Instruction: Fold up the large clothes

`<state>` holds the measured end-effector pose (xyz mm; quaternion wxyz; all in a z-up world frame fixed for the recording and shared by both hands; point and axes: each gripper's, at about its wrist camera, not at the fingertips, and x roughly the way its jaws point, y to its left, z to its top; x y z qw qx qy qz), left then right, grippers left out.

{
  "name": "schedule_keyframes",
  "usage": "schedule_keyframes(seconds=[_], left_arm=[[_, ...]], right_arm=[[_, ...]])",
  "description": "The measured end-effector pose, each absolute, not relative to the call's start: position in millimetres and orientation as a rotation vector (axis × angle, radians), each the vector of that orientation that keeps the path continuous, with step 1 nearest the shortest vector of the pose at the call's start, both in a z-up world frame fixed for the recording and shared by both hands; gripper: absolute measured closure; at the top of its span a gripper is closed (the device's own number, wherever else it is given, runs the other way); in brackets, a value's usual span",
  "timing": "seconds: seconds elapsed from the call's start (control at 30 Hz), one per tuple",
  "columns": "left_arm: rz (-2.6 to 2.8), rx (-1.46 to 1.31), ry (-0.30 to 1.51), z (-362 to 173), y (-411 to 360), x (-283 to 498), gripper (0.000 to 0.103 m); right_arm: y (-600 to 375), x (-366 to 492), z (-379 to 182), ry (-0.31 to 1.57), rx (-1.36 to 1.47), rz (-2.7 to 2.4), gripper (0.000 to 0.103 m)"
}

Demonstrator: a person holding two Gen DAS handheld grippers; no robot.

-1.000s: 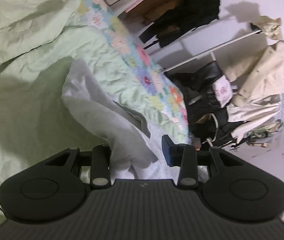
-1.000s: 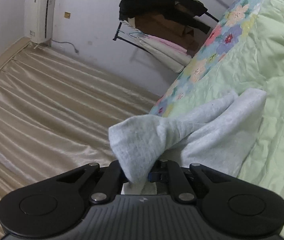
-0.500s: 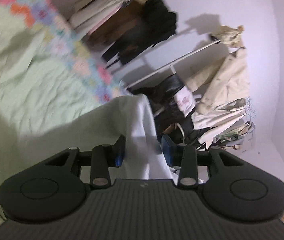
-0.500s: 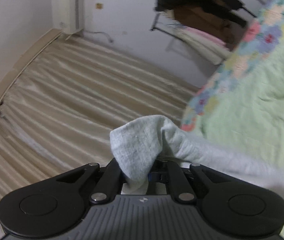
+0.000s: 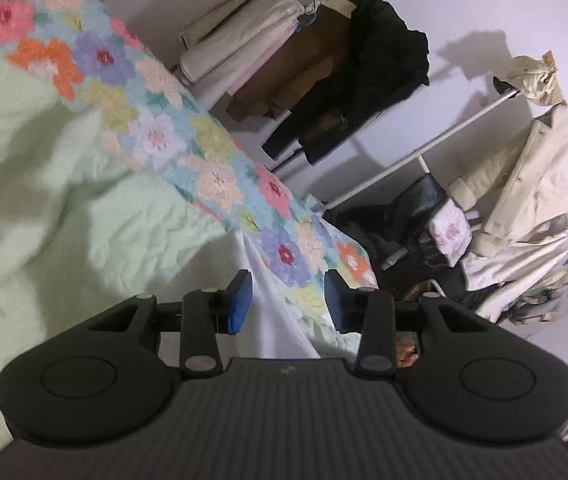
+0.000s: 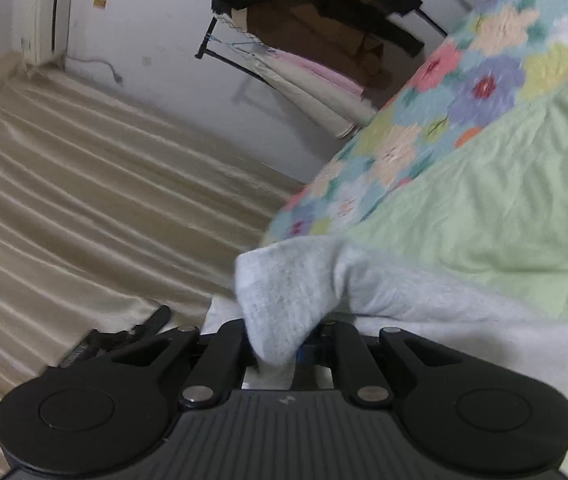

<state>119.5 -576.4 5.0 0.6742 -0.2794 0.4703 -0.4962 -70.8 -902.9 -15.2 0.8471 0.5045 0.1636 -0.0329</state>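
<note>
Since a second ago both my views have swung up toward the wall, and the grey cloth that bulked ahead of my left tool has thinned to one pale strip between its pads. Largest in sight, the green quilt (image 5: 64, 208) with its flowered border fills the left half of the left view and the right half of the right view; I judge it serves as my folding surface. On it the grey garment (image 6: 444, 304) runs from lower centre to the lower right edge of the right view, kept taut so it can be laid flat. My right gripper (image 6: 298, 350) is clenched on a bunched corner of it, my anchor. My left gripper (image 5: 287, 300) stands spread; the white fold passes between the blue pads (image 5: 240, 300), touching the left one at most, so nothing is clamped there.
</note>
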Motion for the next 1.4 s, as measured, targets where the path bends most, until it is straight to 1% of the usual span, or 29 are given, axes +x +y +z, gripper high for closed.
schedule_keyframes(seconds=[0.1, 0.17, 0.27, 0.3, 0.33, 0.37, 0.43, 0.47, 0.53, 0.57, 0.6, 0.67, 0.7, 0.73, 0.77, 0.8, 0.83, 0.87, 0.9, 0.93, 0.97, 1.07, 1.1, 1.13, 1.23, 1.27, 1.33, 1.37, 1.4], left_arm=[[-1.116, -0.647, 1.07, -16, -566, 113, 0.064], [-1.034, -0.602, 1.064, -52, -537, 103, 0.061], [-1.03, -0.585, 1.141, -77, -522, 100, 0.055], [-1.028, -0.58, 1.167, -85, -517, 99, 0.049], [-1.026, -0.574, 1.192, -93, -512, 98, 0.039], [-1.024, -0.568, 1.218, -102, -507, 97, 0.036], [-1.012, -0.481, 1.213, -101, -508, 95, 0.035], [-1.031, -0.447, 1.201, -100, -510, 95, 0.034], [-1.059, -0.377, 1.194, -96, -516, 90, 0.021], [-1.064, -0.33, 1.188, -96, -520, 87, 0.018], [-1.061, -0.285, 1.183, -96, -525, 84, 0.014], [-1.034, -0.175, 1.179, -99, -534, 76, 0.014], [-1.019, -0.134, 1.18, -102, -538, 73, 0.014], [-1.011, -0.121, 1.181, -104, -540, 73, 0.017], [-0.98, -0.103, 1.174, -107, -542, 72, 0.024], [-0.967, -0.097, 1.172, -108, -544, 72, 0.048], [-0.971, -0.097, 1.179, -110, -541, 72, 0.059], [-0.971, -0.11, 1.196, -111, -541, 74, 0.059], [-0.967, -0.131, 1.201, -113, -539, 77, 0.06], [-0.968, -0.142, 1.207, -115, -536, 81, 0.062], [-0.969, -0.153, 1.214, -116, -533, 85, 0.062], [-0.967, -0.188, 1.255, -121, -525, 94, 0.062], [-0.954, -0.183, 1.301, -129, -524, 95, 0.061], [-0.928, -0.132, 1.322, -134, -525, 94, 0.059], [-0.896, -0.042, 1.334, -141, -533, 88, 0.059], [-0.89, -0.02, 1.328, -138, -534, 86, 0.059], [-0.893, 0.009, 1.305, -134, -534, 85, 0.054], [-0.907, 0.019, 1.288, -131, -533, 84, 0.054], [-0.91, 0.021, 1.286, -130, -533, 84, 0.053]], right_arm=[[-873, -92, -43, 0.391, 1.052, -0.019, 0.097], [-849, -111, -63, 0.448, 1.052, -0.019, 0.097], [-814, -142, -103, 0.558, 1.092, -0.061, 0.097], [-808, -148, -113, 0.583, 1.091, -0.088, 0.096], [-800, -158, -128, 0.617, 1.091, -0.136, 0.096], [-798, -161, -134, 0.63, 1.098, -0.157, 0.094], [-794, -167, -139, 0.643, 1.102, -0.173, 0.086], [-792, -169, -137, 0.644, 1.102, -0.176, 0.079], [-783, -174, -126, 0.651, 1.074, -0.166, 0.066], [-780, -175, -121, 0.657, 1.054, -0.163, 0.055], [-779, -175, -118, 0.663, 1.037, -0.172, 0.047], [-775, -180, -103, 0.653, 0.981, -0.232, 0.046], [-776, -181, -98, 0.642, 0.962, -0.255, 0.043], [-777, -180, -93, 0.629, 0.933, -0.292, 0.042], [-780, -178, -91, 0.621, 0.915, -0.319, 0.036], [-782, -172, -90, 0.618, 0.882, -0.349, 0.028], [-785, -163, -90, 0.63, 0.827, -0.377, 0.026], [-786, -158, -91, 0.647, 0.789, -0.382, 0.027], [-788, -150, -93, 0.667, 0.742, -0.372, 0.041], [-790, -137, -98, 0.7, 0.689, -0.336, 0.074], [-789, -131, -98, 0.728, 0.663, -0.307, 0.098], [-760, -135, -79, 0.735, 0.537, -0.31, 0.098], [-754, -139, -79, 0.752, 0.54, -0.308, 0.098], [-747, -142, -83, 0.786, 0.569, -0.305, 0.098], [-736, -135, -107, 0.918, 0.575, -0.303, 0.097], [-737, -134, -117, 0.934, 0.593, -0.312, 0.094], [-741, -135, -123, 0.94, 0.618, -0.308, 0.088], [-742, -138, -119, 0.941, 0.618, -0.309, 0.075], [-743, -143, -115, 0.935, 0.617, -0.317, 0.049]])
